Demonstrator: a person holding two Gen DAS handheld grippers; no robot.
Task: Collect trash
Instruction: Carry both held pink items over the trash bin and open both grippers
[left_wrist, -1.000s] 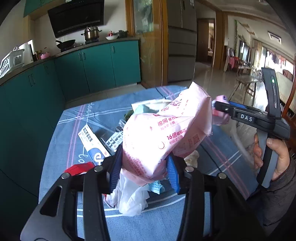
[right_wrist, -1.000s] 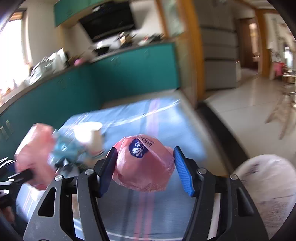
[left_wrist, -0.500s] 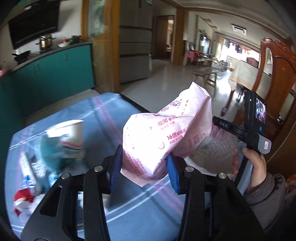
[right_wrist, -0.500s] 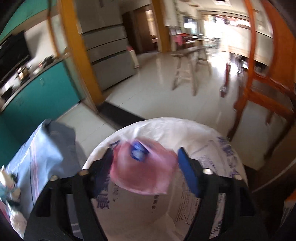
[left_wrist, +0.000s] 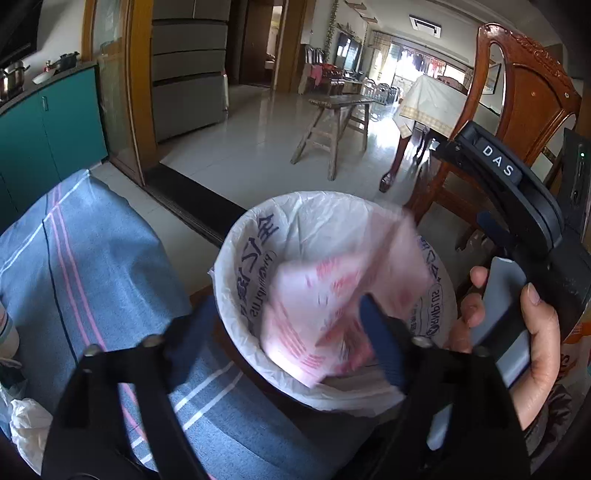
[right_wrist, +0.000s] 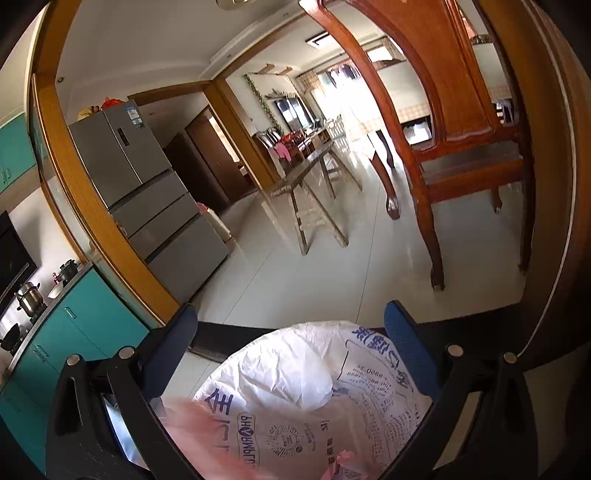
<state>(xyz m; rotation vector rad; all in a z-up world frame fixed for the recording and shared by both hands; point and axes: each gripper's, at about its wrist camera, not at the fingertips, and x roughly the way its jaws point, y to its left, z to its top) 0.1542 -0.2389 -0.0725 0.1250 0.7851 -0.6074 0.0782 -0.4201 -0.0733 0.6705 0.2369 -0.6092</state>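
My left gripper (left_wrist: 284, 339) hangs over a trash bin lined with a white printed bag (left_wrist: 258, 236). Its jaws are opening. A pink printed package (left_wrist: 325, 295), blurred, is dropping between them into the bin, and the left pad stands clear of it. My right gripper (right_wrist: 291, 332), held by a hand (left_wrist: 535, 332) at the bin's right side, is also opening and has nothing between its pads. Below it lies the liner bag (right_wrist: 295, 387). The blurred pink package (right_wrist: 207, 443) shows at the lower left, and a small pink bag (right_wrist: 343, 461) lies inside the bin.
The table with a blue striped cloth (left_wrist: 74, 258) lies left of the bin, with white plastic (left_wrist: 26, 421) and a cup (left_wrist: 5, 332) at its left edge. A wooden chair (left_wrist: 517, 92) stands close behind the bin. A wooden bench (left_wrist: 332, 122) stands on the tiled floor.
Both grippers swung from over the table to above the bin. The right jaws opened and its pink bag fell in. The left jaws opened and the pink package is slipping out.
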